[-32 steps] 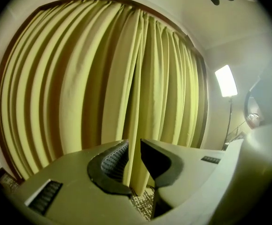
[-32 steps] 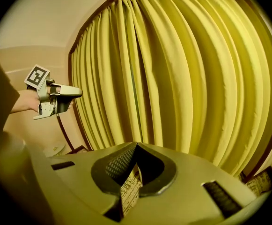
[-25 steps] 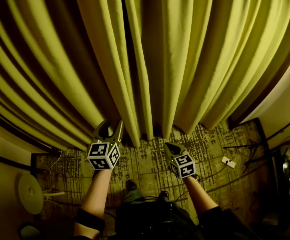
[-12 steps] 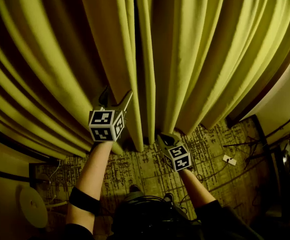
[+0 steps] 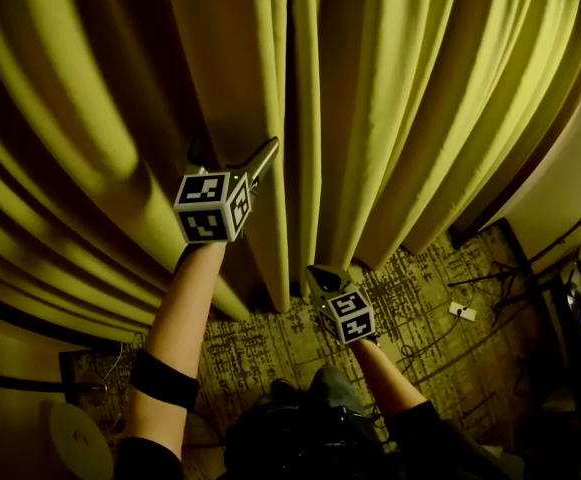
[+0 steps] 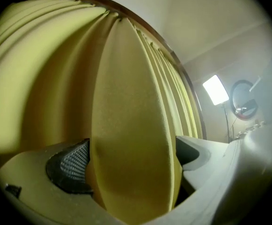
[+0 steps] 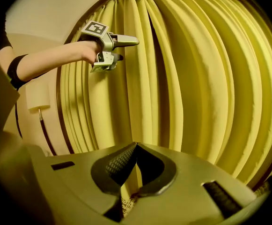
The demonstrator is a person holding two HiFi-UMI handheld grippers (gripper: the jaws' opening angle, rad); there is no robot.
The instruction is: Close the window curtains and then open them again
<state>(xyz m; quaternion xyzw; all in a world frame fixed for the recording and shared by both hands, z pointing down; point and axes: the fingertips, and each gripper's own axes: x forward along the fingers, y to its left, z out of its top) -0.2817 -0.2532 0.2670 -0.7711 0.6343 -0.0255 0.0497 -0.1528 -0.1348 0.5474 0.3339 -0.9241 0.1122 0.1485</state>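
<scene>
The curtains (image 5: 400,118) fill the window wall and hang shut. The left panel (image 5: 220,58) and right panel (image 5: 370,88) meet in the middle with only a dark slit between them, and their hems end just above the carpet (image 5: 420,298). So the closing half of the task looks done, and the opening half appears to be starting.

The left gripper (image 5: 232,153) is held high against the left panel, near its inner edge, pointing level. Its jaws are spread wide around 1 fold (image 6: 131,125), which fills the gap between the pads but is not pinched. The right gripper (image 5: 316,272) sits low by the hem at the right panel's edge, tilted a little downward. Its jaws are pressed together with nothing in them.

Next, I judge, the left jaws need to close on that fold and carry it toward the left side. The right jaws must first part, take the right panel's edge, then draw it the other way. The soft cloth could slip out of a shallow bite.

Against the picture from 1 second back, the left gripper has climbed from hem height to well up the panel. Its jaws have just been opening, from partly parted to full spread. The right gripper has moved closer to the hem, jaws unchanged. The curtains loom nearer, and less carpet shows.
</scene>
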